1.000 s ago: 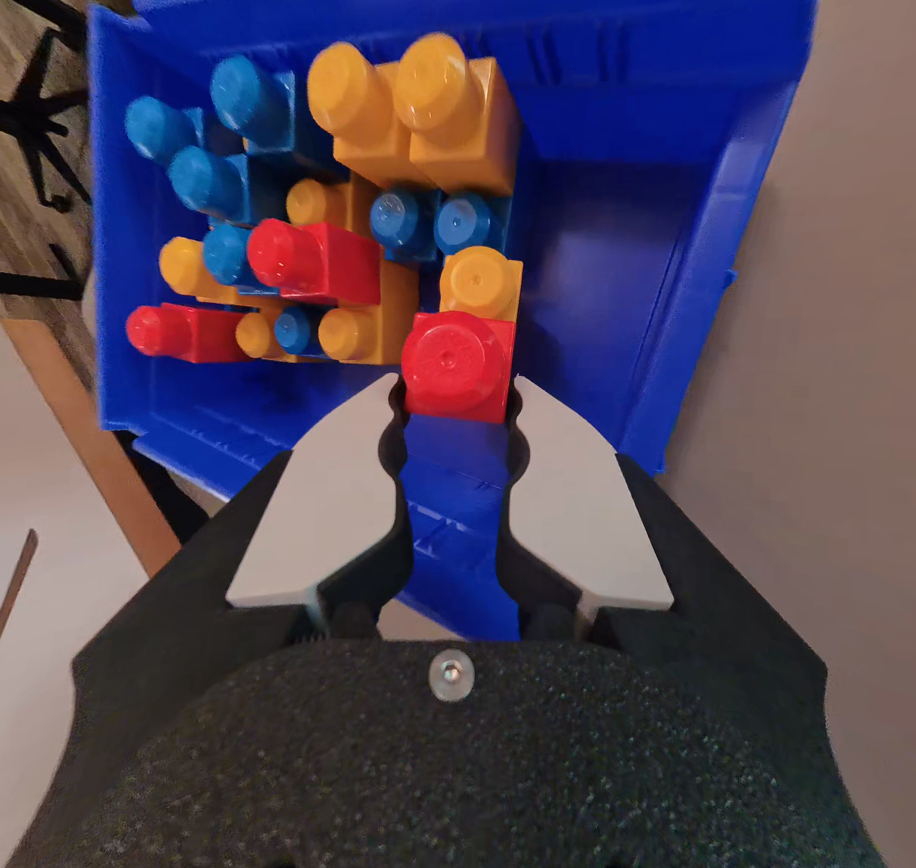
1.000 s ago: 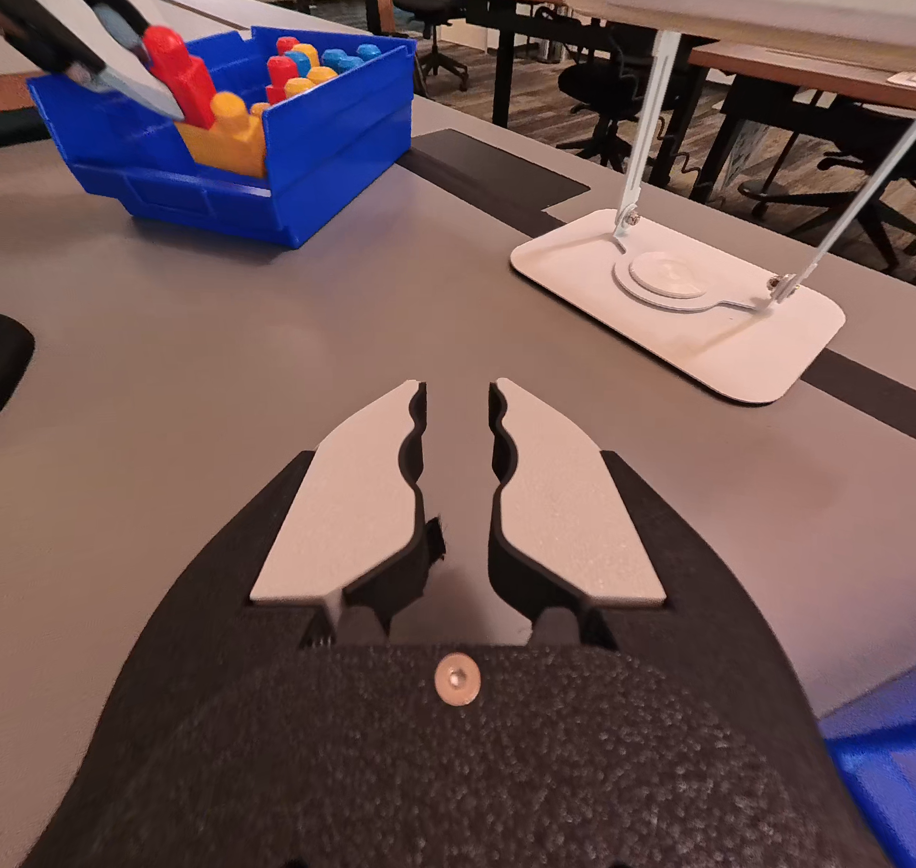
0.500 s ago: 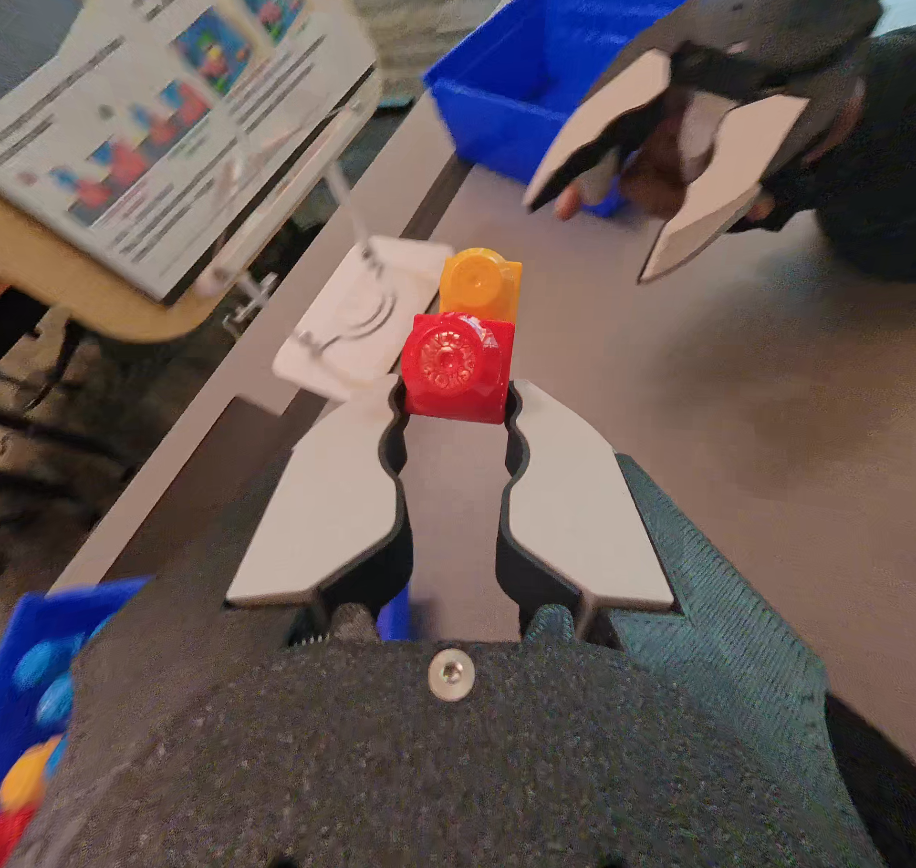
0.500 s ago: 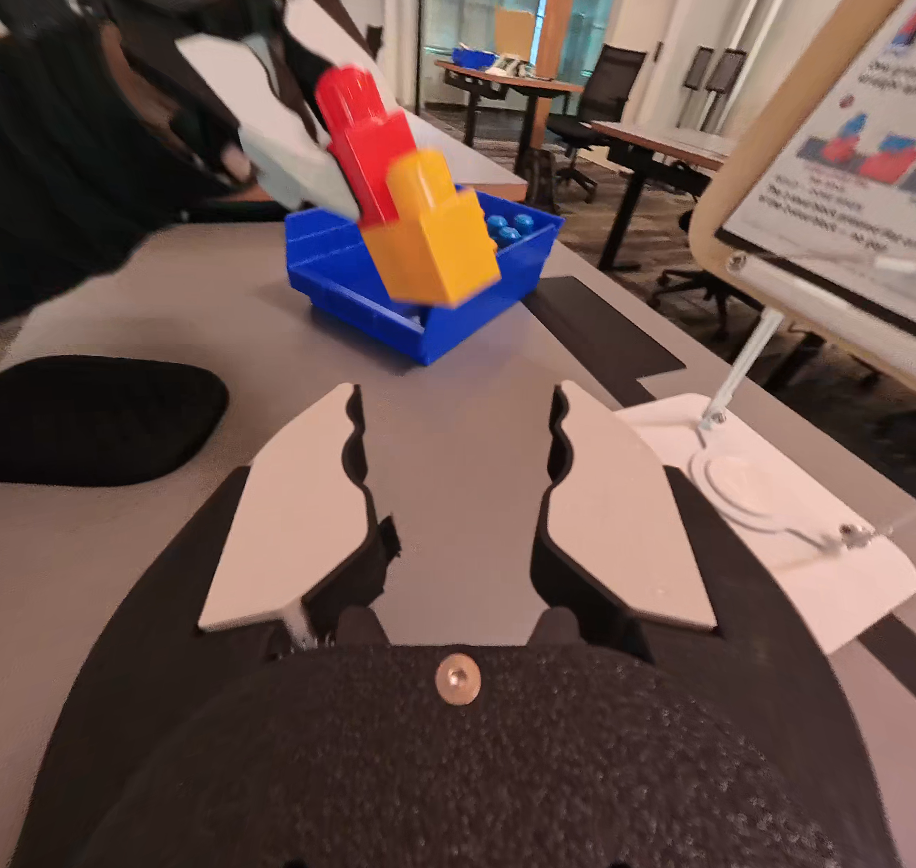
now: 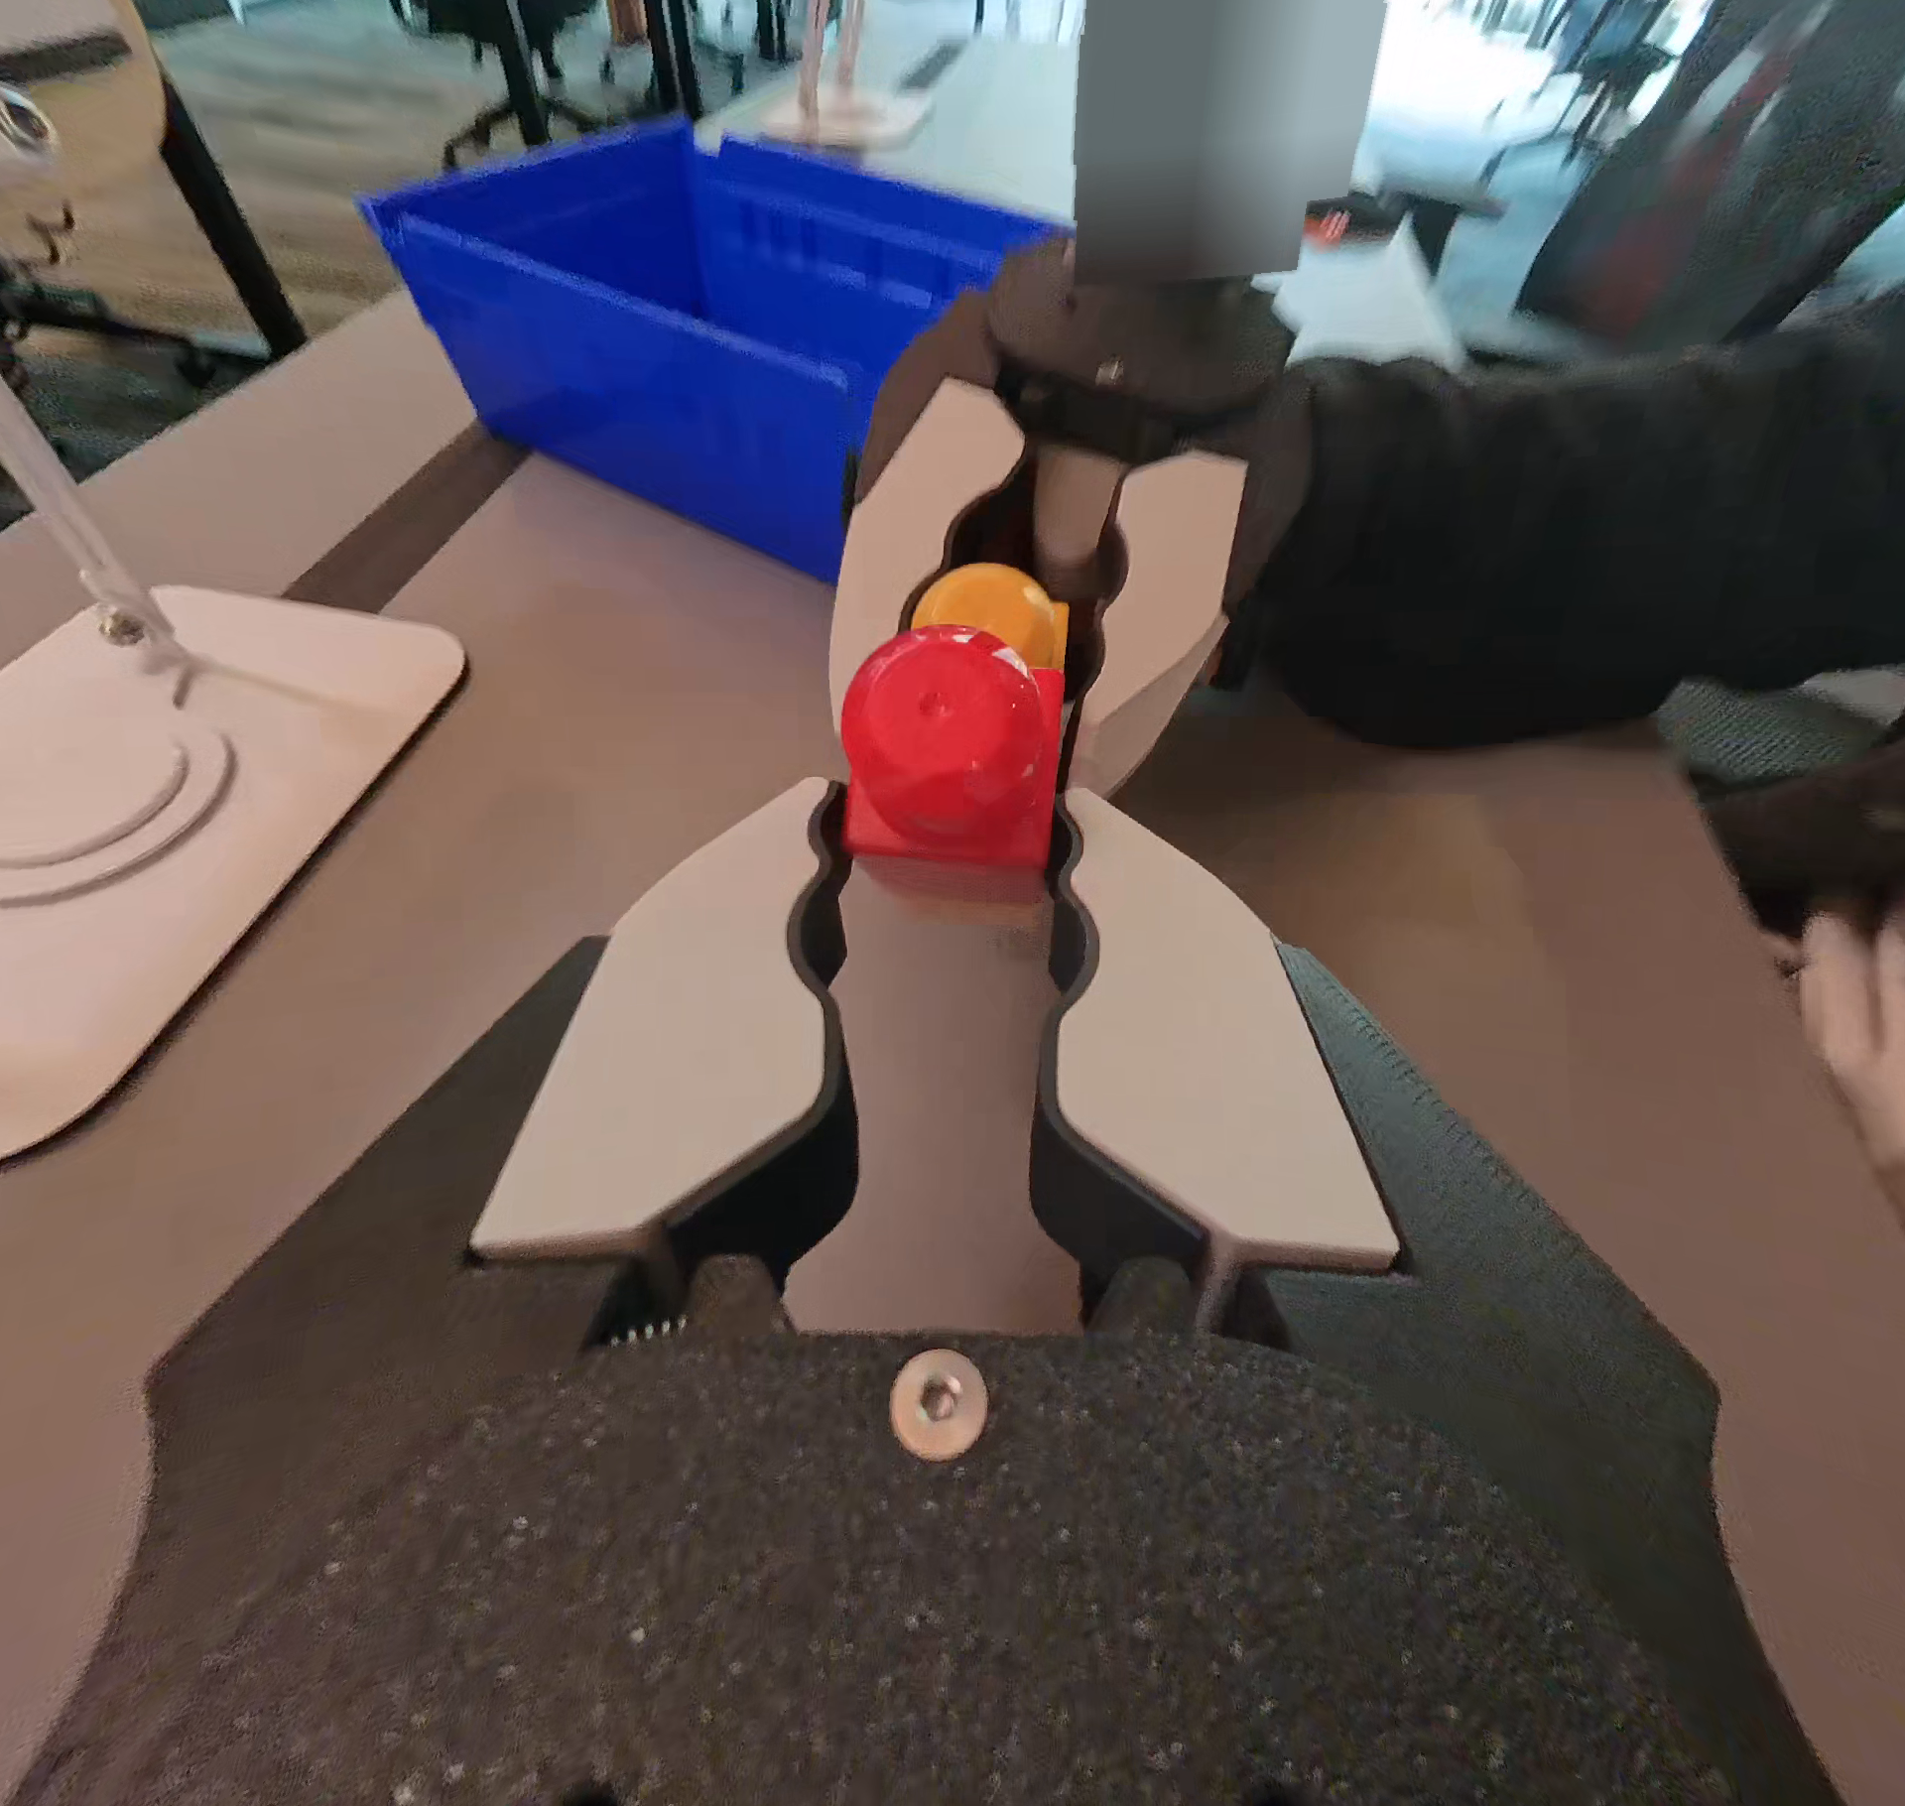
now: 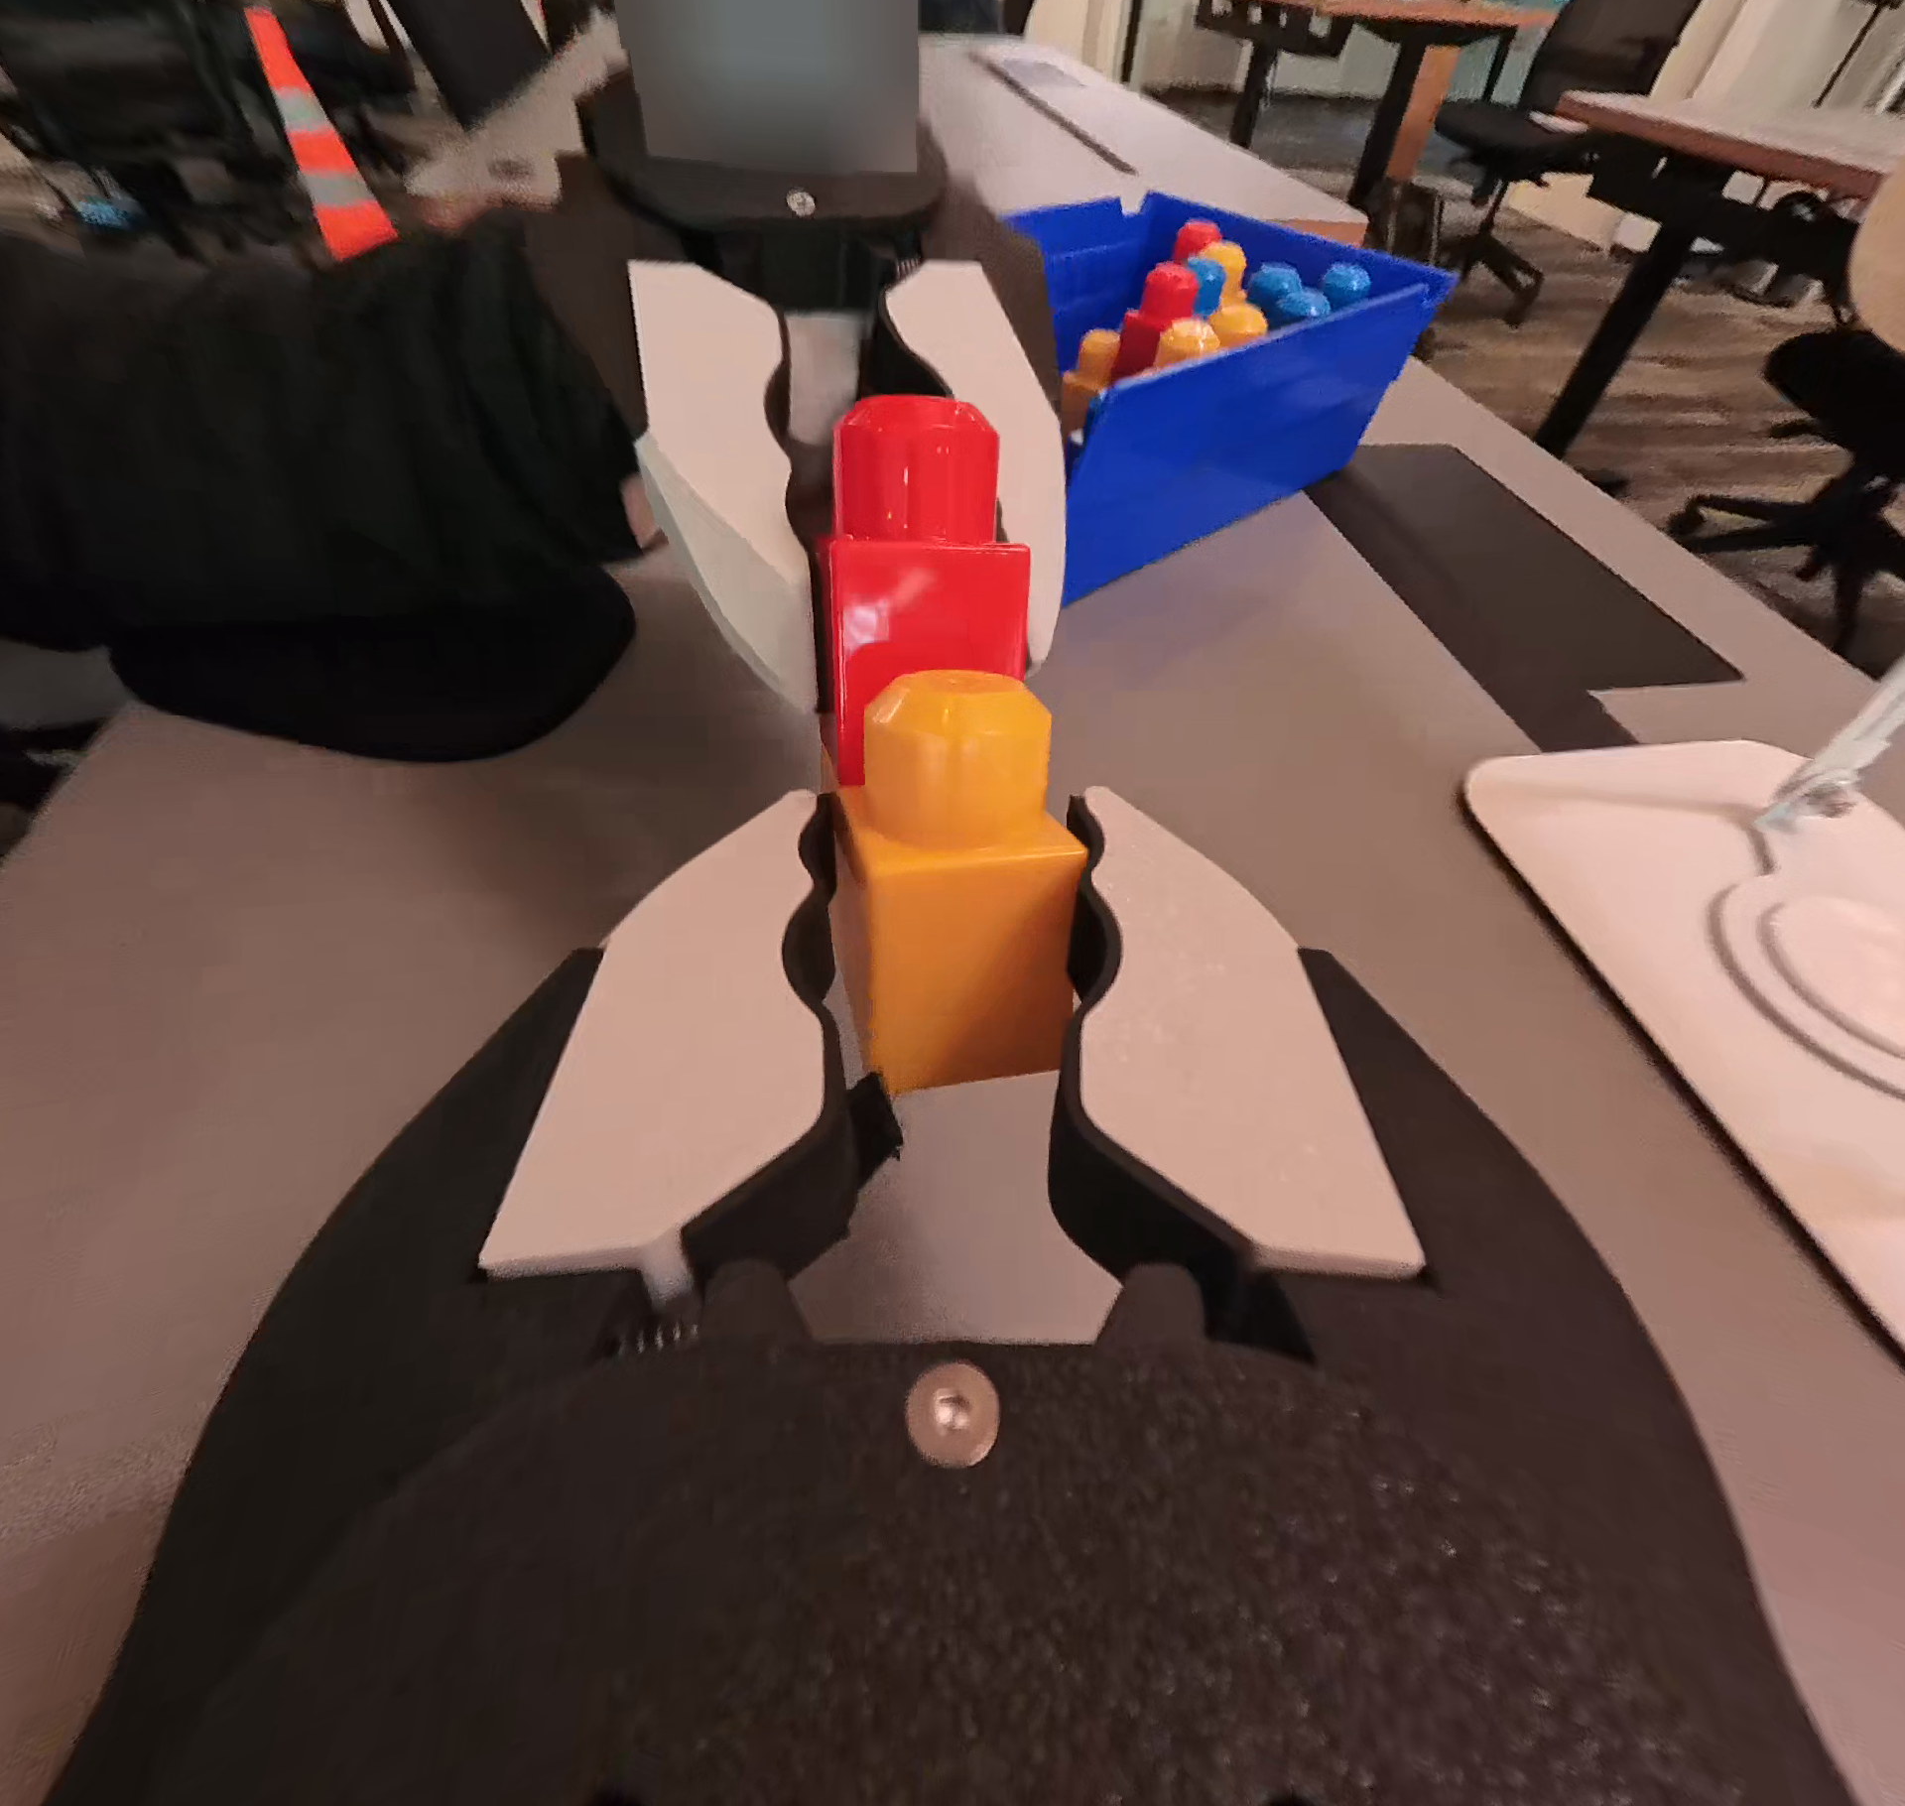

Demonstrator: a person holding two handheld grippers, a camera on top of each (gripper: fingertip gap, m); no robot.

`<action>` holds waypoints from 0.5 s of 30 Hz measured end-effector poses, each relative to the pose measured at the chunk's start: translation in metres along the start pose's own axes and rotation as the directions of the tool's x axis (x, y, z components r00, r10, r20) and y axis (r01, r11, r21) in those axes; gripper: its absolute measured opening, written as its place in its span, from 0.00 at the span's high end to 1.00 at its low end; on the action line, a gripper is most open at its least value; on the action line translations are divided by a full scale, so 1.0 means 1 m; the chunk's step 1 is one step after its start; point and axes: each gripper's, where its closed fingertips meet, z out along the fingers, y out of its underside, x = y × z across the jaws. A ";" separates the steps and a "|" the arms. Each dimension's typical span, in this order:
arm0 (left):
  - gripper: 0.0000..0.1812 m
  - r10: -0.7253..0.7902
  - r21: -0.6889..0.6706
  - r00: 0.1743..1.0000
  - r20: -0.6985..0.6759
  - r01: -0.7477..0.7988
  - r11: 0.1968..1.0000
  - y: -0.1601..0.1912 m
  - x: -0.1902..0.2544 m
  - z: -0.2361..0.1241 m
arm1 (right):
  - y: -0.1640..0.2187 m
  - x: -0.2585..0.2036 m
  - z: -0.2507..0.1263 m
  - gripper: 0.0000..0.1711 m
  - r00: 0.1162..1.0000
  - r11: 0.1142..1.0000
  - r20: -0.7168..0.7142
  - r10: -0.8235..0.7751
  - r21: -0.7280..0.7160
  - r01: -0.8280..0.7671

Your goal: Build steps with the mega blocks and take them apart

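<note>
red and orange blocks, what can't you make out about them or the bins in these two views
- Orange block, left wrist view: mostly hidden behind the red block; only its stud shows.
- Joint between the blocks, right wrist view: hidden behind the orange stud.
- Blue bin, left wrist view: its near wall hides the floor inside.
- Block underside: out of sight, so table contact is unclear.

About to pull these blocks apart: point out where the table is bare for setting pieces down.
Bare grey table lies left of the right gripper, and between the orange plastic block and the white lamp base. The blue plastic bin is crowded.
</note>
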 end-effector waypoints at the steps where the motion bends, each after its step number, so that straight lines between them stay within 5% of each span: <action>1: 0.80 -0.016 0.065 1.000 -0.016 0.017 0.998 -0.006 0.001 -0.002 | -0.004 -0.001 0.000 0.76 0.999 0.999 0.017 0.030 0.045 -0.031; 5: 0.76 -0.071 0.276 0.997 -0.037 0.079 0.958 -0.031 -0.002 -0.011 | -0.030 0.003 -0.012 0.78 0.987 0.957 0.057 0.148 0.244 -0.158; 15: 0.71 -0.191 0.445 0.974 -0.123 0.226 0.867 -0.053 0.010 0.004 | -0.081 0.017 -0.044 0.78 0.917 0.661 0.169 0.361 0.647 -0.380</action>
